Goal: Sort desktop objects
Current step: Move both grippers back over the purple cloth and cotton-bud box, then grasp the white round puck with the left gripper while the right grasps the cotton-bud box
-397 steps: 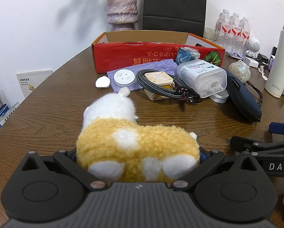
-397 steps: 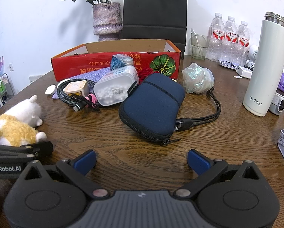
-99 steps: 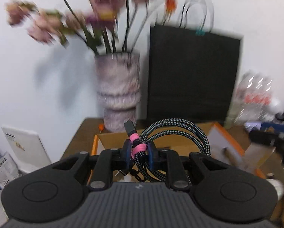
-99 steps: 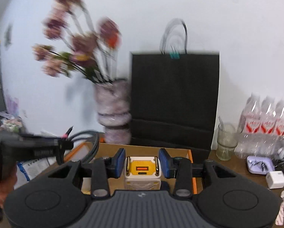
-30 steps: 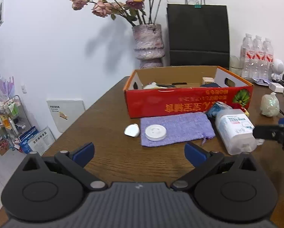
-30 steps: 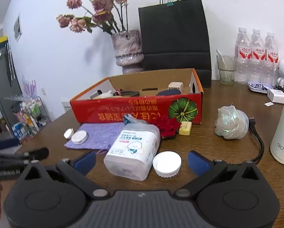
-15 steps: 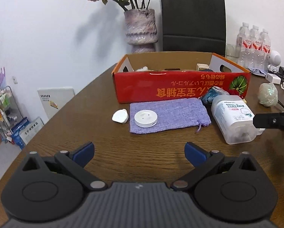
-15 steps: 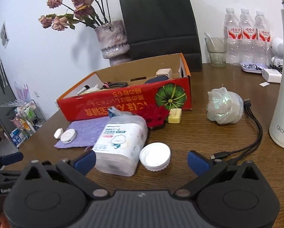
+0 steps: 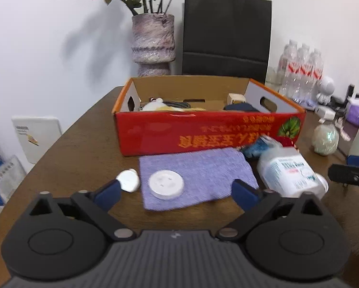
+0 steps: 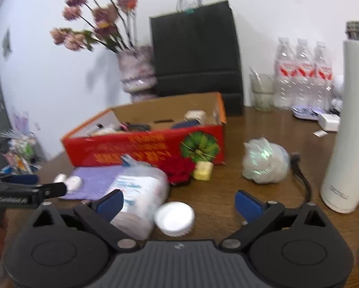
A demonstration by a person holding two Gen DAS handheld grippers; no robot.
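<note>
The left gripper (image 9: pixel 175 195) is hanging low over the table with its jaws spread wide and nothing between them, and the white round disc (image 9: pixel 166 184) is lying just ahead of the gap, resting on the near part of the purple cloth (image 9: pixel 196 170); a small white pebble-shaped piece (image 9: pixel 129 180) is sitting beside the left fingertip, off the cloth. The right gripper (image 10: pixel 179 200) is likewise gaping and empty, with the white screw cap (image 10: pixel 174 218) lying just under its gap and the clear plastic jar (image 10: pixel 138 196) on its side next to the left fingertip. My judgement is that each tool is lining up on its next item: the left on the disc, the right on the cap or jar. To do this well, the left fingers should be coming down on either side of the disc's rim without catching the cloth, which would likely drag along; the right should be settling on one target, since cap and jar are lying close together. Beyond both tools, the red cardboard box (image 9: pixel 203 132) is standing open, already holding a plush toy (image 9: pixel 155 105), a dark cable, a small cream charger block (image 9: pixel 235 98) and a navy pouch (image 9: pixel 239 106). Still outside it, near its front wall, are a red flower-like thing (image 10: pixel 179 168), a yellow cube (image 10: pixel 203 171) and an iridescent wrapped ball (image 10: pixel 264 164).
</note>
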